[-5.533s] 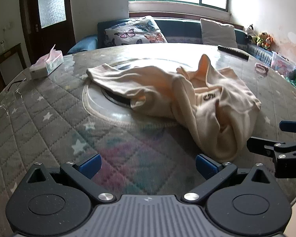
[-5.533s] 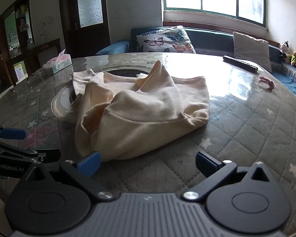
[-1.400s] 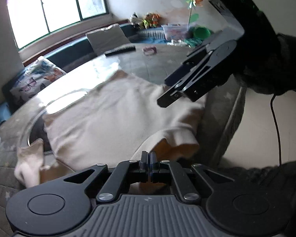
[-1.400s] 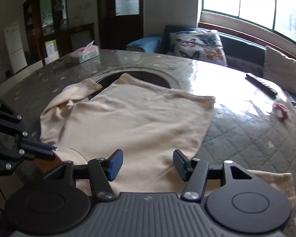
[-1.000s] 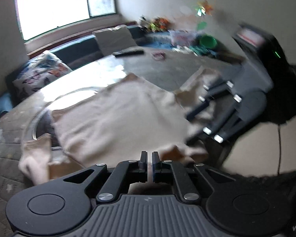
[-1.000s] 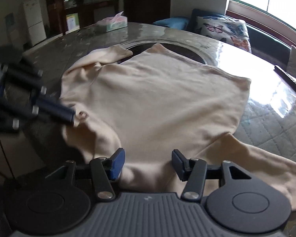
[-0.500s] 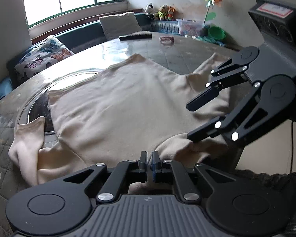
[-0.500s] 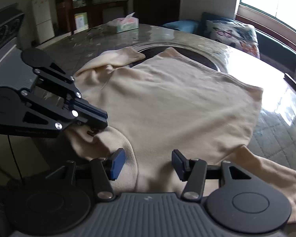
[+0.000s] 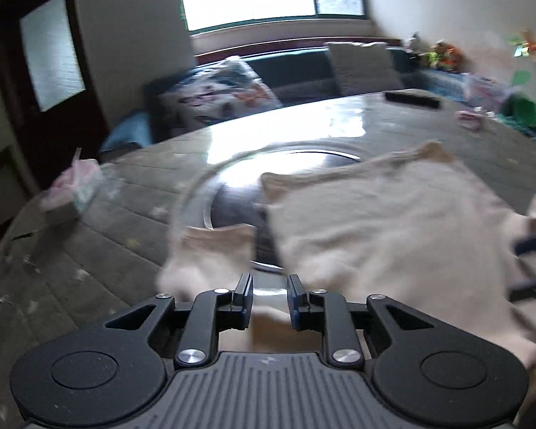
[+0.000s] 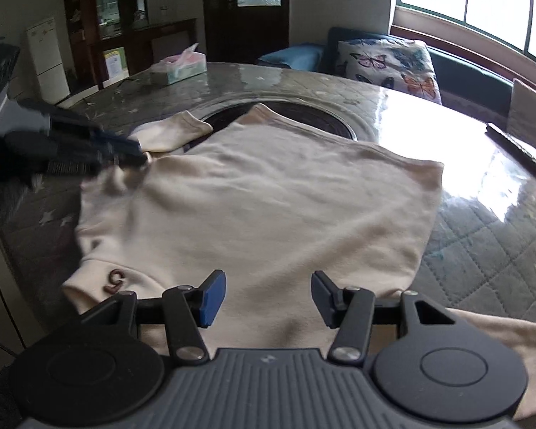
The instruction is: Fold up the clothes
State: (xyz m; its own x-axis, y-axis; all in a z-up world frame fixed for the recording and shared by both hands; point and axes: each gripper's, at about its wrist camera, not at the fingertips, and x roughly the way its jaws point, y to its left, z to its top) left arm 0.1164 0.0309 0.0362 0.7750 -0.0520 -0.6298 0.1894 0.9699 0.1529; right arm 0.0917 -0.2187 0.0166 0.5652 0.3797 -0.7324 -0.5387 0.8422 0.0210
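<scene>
Across the round table point(image 10: 482, 236) a cream sweatshirt point(image 10: 268, 200) lies spread nearly flat, its far hem overlapping the dark glass turntable point(image 10: 325, 116) at the centre and its near edge reaching the table rim. From the right wrist view, the right gripper point(image 10: 268, 298) hovers low over the near part of the garment with its blue-padded fingers point(image 10: 212, 296) parted wide; cloth shows through the gap, but nothing is pinched between them. A small brown mark point(image 10: 115, 280) sits on the fabric just left of that gripper, and one sleeve point(image 10: 175, 134) trails off toward the left side. The left gripper point(image 9: 269, 298) shows in its own blurred view with a narrow gap between its fingers point(image 9: 244, 295), cloth visible beneath and beyond them; whether they touch the fabric cannot be told. In the right wrist view it appears as a dark blur at the sweatshirt's left shoulder. A tissue box point(image 10: 178, 66) stands well apart near the far edge.
</scene>
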